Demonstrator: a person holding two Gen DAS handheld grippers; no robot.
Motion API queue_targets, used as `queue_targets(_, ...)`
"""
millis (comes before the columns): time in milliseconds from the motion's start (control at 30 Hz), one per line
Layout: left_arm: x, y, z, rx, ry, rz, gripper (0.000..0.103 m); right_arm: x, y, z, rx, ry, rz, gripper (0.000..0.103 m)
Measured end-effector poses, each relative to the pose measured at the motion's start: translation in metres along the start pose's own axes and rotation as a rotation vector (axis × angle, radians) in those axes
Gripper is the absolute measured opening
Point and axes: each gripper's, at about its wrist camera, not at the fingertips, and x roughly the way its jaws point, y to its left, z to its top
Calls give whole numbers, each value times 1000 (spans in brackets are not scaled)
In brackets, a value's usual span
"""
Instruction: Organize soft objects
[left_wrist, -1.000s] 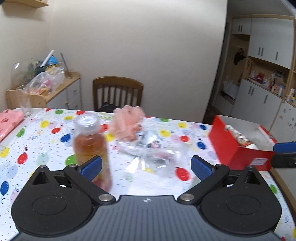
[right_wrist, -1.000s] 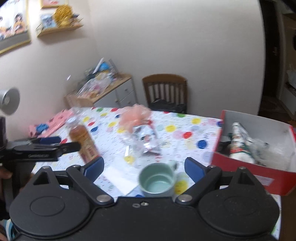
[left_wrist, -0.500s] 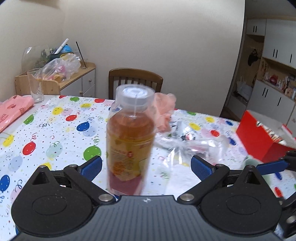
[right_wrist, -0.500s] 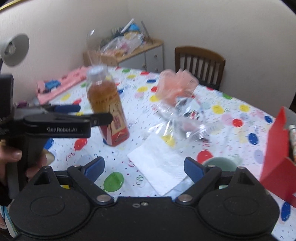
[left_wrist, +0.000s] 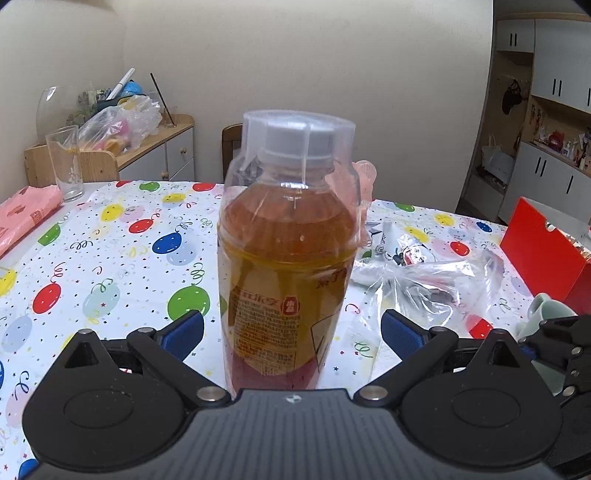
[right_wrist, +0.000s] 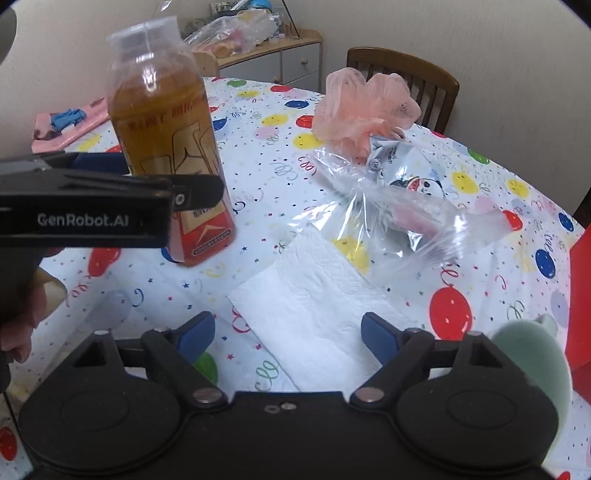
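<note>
We are in the approach step: our left gripper (left_wrist: 291, 330) stands released with the amber drink bottle (left_wrist: 288, 258) upright between its spread fingers, untouched, while our right gripper (right_wrist: 288, 332) hovers over the white paper napkin (right_wrist: 317, 295), its jaws closing with nothing pressed between them yet. The napkin lies flat near the tabletop's (right_wrist: 480, 229) front edge, the pink mesh bath pouf (right_wrist: 364, 105) and clear plastic bag (right_wrist: 399, 206) just beyond it. Next, we judge, the right pads must drop onto the napkin and pinch it.
</note>
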Motion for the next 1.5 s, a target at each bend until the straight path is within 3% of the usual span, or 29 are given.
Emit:
queue_targets(300,13,1,-1,-2,2,-19,99,19,1,-3,5,41,-3,70)
queue_targets(500,18,2,0,-2,-1,-14,87,19,2,-3,-3,38,-21,58)
queue_targets(633,19,5,0,-6,1,8,72,19,2,-4,-5,31,-29,51)
queue_targets(733,21,7,-1,-2,6,19,72,17,5,-5,-22,23,-28,42)
queue_targets(1000,21,7,-1,1,7,21,71,14,18,-7,-91,16,-34,7)
queue_targets(1333,21,7,1,8,20,20,72,-3,15,-6,-63,-31,-39,2)
queue_targets(1433,17,8,-1,3,29,20,83,-17,12,-6,-32,-55,-20,1)
queue_targets(1500,12,11,-5,0,35,29,84,-26,10,-5,-9,-69,-7,1)
